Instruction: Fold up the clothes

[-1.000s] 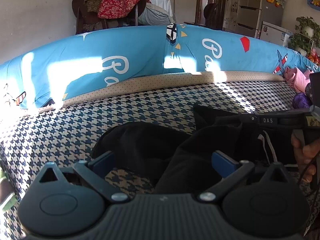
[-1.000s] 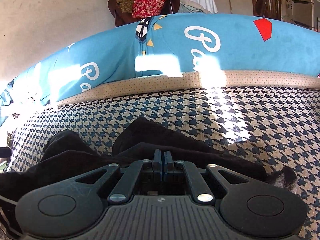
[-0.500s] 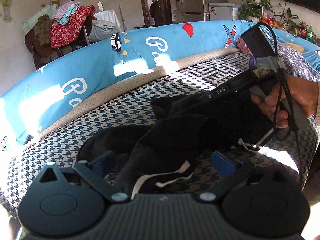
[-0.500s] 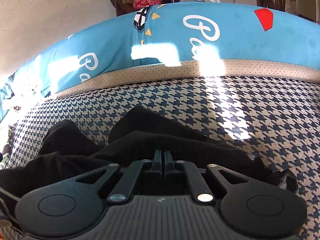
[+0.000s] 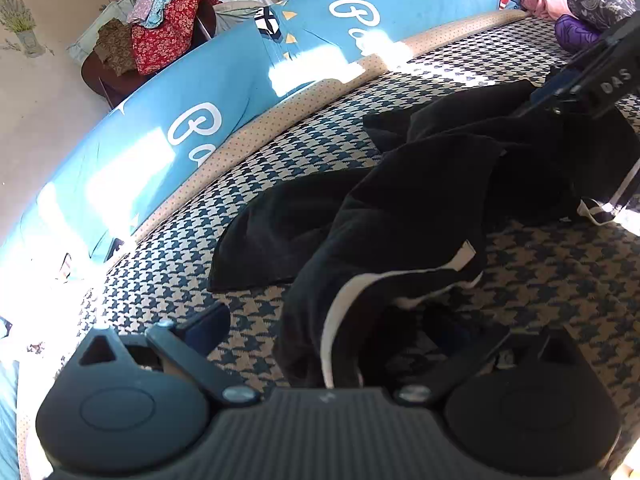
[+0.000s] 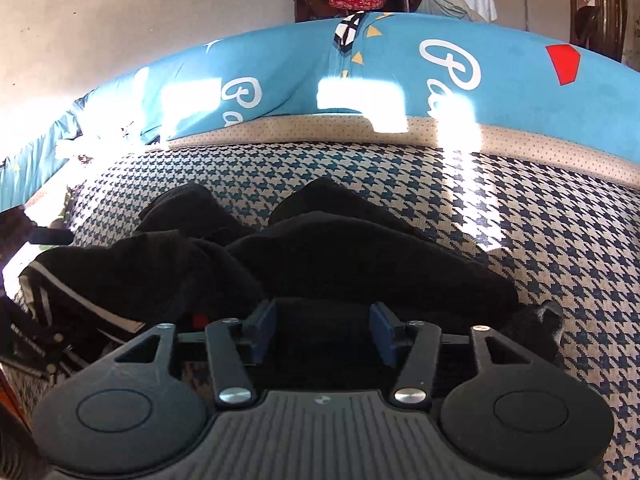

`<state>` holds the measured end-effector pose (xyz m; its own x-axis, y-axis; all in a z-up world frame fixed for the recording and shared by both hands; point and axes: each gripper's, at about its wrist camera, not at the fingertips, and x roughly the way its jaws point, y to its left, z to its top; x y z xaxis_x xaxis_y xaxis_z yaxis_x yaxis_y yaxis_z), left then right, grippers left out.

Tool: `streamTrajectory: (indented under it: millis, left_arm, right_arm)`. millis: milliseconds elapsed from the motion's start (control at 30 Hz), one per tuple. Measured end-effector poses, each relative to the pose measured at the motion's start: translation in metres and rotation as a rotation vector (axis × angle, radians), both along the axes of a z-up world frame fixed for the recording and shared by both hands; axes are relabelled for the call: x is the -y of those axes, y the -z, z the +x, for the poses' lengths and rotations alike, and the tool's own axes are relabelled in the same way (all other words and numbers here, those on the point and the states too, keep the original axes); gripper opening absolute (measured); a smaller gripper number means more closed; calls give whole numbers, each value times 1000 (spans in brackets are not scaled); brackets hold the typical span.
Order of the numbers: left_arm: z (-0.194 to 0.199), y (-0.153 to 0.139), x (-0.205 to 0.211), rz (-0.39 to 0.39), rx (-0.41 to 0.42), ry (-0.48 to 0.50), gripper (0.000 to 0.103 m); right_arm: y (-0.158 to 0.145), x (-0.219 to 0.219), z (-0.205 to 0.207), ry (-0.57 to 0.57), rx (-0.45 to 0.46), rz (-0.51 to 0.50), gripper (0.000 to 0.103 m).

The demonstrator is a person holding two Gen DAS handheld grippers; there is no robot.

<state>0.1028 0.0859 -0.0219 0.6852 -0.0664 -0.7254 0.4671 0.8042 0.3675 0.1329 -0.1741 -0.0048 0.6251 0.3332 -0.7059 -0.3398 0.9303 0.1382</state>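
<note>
A: Two hand-held grippers in play. Half a second ago the right hand-held gripper point(image 6: 323, 330) had its blue pads pressed together on the cloth; now they stand apart, with a clear gap between them.

B: So it has let go?

A: That is my reading. The black garment point(image 6: 360, 264) lies bunched just ahead of those pads, partly between them, but nothing is pinched. It rests on the houndstooth sofa seat point(image 6: 540, 240) in a heap, not in any neat fold.

B: And the left one?

A: The left hand-held gripper point(image 5: 332, 328) has its fingers spread wide. A white-striped part of the same garment point(image 5: 400, 216) droops down between them, hiding the right-side pad; the fingers do not close on it. The view has swung over the last second, so the cloth now runs from this gripper across to the other.

B: What does that mean for folding?

A: The garment is loose on the seat, crumpled. Beyond it sits the blue printed backrest point(image 5: 240, 80), with a pile of clothes point(image 5: 160, 32) on a chair behind.
</note>
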Motion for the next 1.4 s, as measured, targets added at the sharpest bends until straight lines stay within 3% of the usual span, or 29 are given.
streamTrajectory:
  millis: [67,133,333,500,600,700,733,933,1100,1400]
  left_arm:
    - [2,-1,0,-6,9,-14,103]
    - [5,-2,0,-16,18,-33,102]
    - [17,-6,-8,-77,16,-135,80]
    - [25,-12,-14,-122,34,-209,58]
    - [27,-18,-13,-129,82,-247,53]
    - [30,-25,-13,-136,131,-285,47]
    - [30,-27,-13,-138,147,-298,46]
    - [35,-43,-9,-139,270,-371,46]
    - [44,-55,-7,-198,319,-438,46]
    - [66,-65,1,-233,405,-517,46]
  right_arm:
    - [-1,-1,-9,-53,-16,25,74]
    - [1,-7,-17,-118,-24,27,78]
    - [26,-40,-32,-232,-33,-121,82]
    - [46,-54,-37,-209,44,-315,81]
    - [47,-52,-34,-182,59,-327,61]
    - [43,-46,-27,-126,59,-308,30]
    - [40,-43,-23,-97,67,-302,13]
    - [10,-26,-7,83,185,-218,10]
    - [-15,-15,9,218,271,-146,10]
    - [-29,-18,35,312,339,-132,10]
